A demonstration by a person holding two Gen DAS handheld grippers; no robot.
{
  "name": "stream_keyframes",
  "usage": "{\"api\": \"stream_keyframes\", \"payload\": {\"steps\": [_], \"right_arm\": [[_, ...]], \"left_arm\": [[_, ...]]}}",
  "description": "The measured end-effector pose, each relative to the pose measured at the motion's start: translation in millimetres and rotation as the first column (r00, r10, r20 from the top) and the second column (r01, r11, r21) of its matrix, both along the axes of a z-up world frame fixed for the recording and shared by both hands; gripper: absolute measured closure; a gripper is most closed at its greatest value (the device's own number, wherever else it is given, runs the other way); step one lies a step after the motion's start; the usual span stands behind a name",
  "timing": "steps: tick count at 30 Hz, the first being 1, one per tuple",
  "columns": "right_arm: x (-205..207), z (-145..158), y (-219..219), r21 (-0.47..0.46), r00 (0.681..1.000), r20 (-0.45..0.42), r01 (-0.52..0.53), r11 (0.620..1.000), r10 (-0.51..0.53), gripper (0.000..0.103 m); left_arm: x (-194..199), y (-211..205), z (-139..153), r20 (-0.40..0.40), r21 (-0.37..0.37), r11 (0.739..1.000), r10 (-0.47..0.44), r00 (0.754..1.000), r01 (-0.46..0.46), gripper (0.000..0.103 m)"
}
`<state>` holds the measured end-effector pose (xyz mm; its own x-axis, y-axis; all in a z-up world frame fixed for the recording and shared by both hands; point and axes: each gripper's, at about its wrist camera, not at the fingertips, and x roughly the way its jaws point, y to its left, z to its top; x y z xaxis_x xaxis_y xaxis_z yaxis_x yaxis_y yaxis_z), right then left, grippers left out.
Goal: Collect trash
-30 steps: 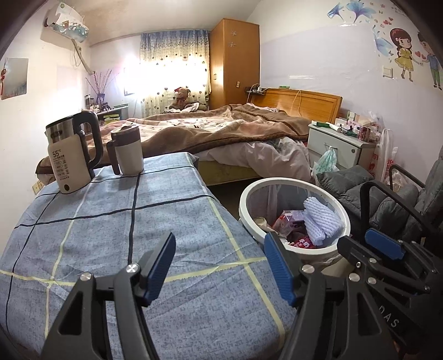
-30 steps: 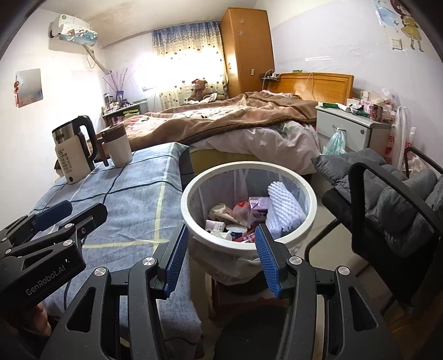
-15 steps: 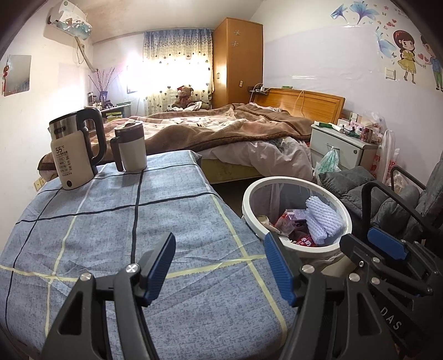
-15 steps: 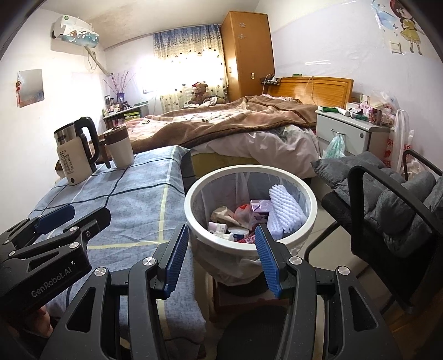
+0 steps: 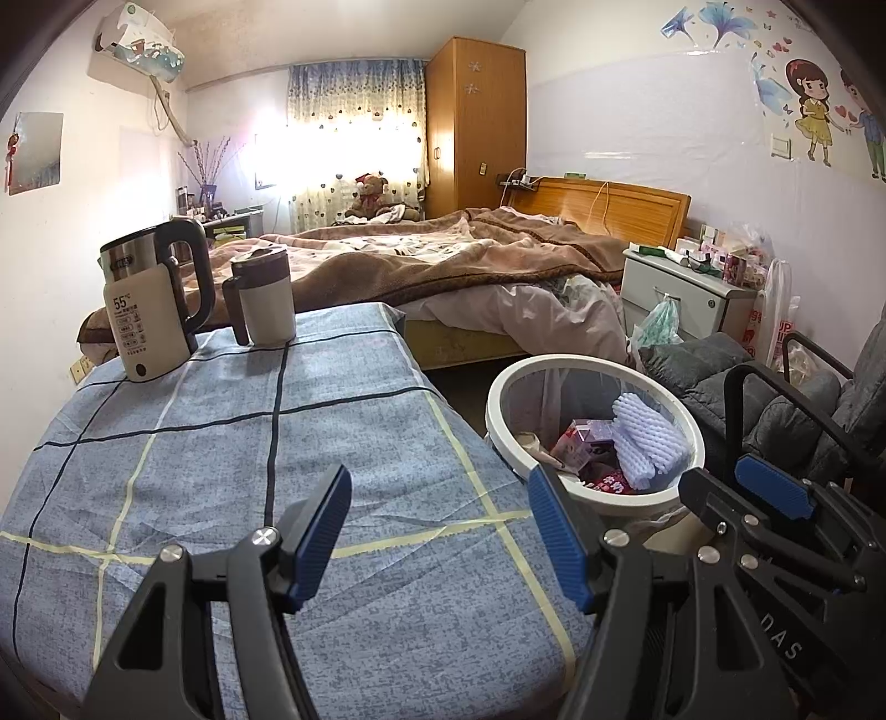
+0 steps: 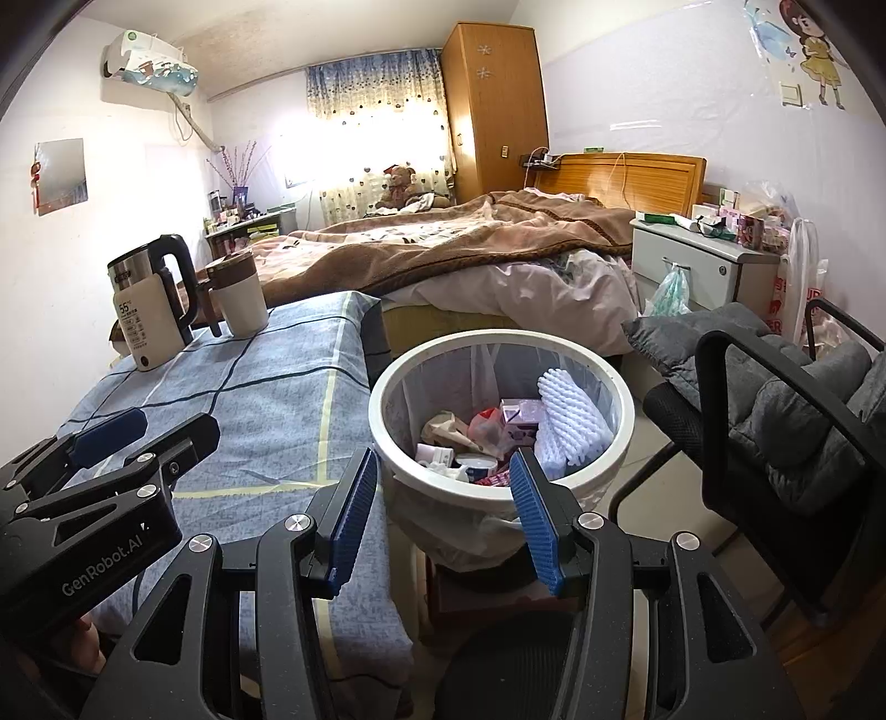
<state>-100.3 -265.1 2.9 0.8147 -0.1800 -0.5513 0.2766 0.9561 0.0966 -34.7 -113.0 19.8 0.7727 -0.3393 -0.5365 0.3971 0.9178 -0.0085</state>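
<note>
Fingers of both the left gripper [image 5: 440, 531] and right gripper [image 6: 437, 518] spread, holding nothing. Trash [image 6: 498, 432] lies in white bin [image 6: 623, 387] beside blue-clothed table [image 5: 221, 443]; kettle [image 5: 149, 310] and mug [image 5: 266, 299] at its far edge, bed [image 5: 443, 255] beyond.

Looked onto a bedroom with pale walls [image 5: 637, 127]. Showed a curtained window [image 5: 354, 133] at 12 o'clock, blazing with daylight, and a tall wooden wardrobe [image 5: 476, 122] just beside it toward 1 o'clock. Had an air conditioner [image 5: 138, 52] high at 10 o'clock and cartoon stickers [image 5: 814, 116] at 2 o'clock. Held an unmade bed [image 5: 443, 260] under a brown blanket across the middle, wooden headboard [image 5: 609, 202] against the wall, teddy bear [image 5: 376, 194] at its far end. Kept a white nightstand [image 5: 681, 293] at 2 o'clock, a grey-cushioned black chair [image 6: 775, 421] at 3 o'clock, and a worktop [image 5: 277, 443] in blue checked cloth at 9 o'clock.
</note>
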Motion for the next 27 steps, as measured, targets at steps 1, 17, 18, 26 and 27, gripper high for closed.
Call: {"api": "stream_keyframes", "payload": {"steps": [1,17,18,26,27], "right_arm": [[-0.6,0.4,0.5,-0.001,1.000,0.002,0.001,1.000,-0.001,0.052],[-0.9,2.2,0.8,-0.001,1.000,0.006,0.001,1.000,-0.001,0.052],[-0.8,2.1,0.9,-0.001,1.000,0.005,0.001,1.000,-0.001,0.052],[-0.4,2.4,1.7,-0.001,1.000,0.003,0.001,1.000,-0.001,0.052],[-0.5,2.2,1.8,-0.003,1.000,0.002,0.001,1.000,-0.001,0.052]], "left_arm": [[0.1,0.0,0.0,-0.001,0.001,1.000,0.000,1.000,0.000,0.034],[-1.7,1.0,0.4,-0.002,-0.001,1.000,0.001,1.000,-0.001,0.034],[-1.1,0.5,0.3,-0.004,-0.001,1.000,0.003,1.000,-0.003,0.034],[-2.3,0.8,0.7,-0.003,0.002,1.000,0.007,1.000,-0.007,0.034],[-2.7,0.7,0.6,-0.004,0.002,1.000,0.006,1.000,-0.006,0.034]]}}
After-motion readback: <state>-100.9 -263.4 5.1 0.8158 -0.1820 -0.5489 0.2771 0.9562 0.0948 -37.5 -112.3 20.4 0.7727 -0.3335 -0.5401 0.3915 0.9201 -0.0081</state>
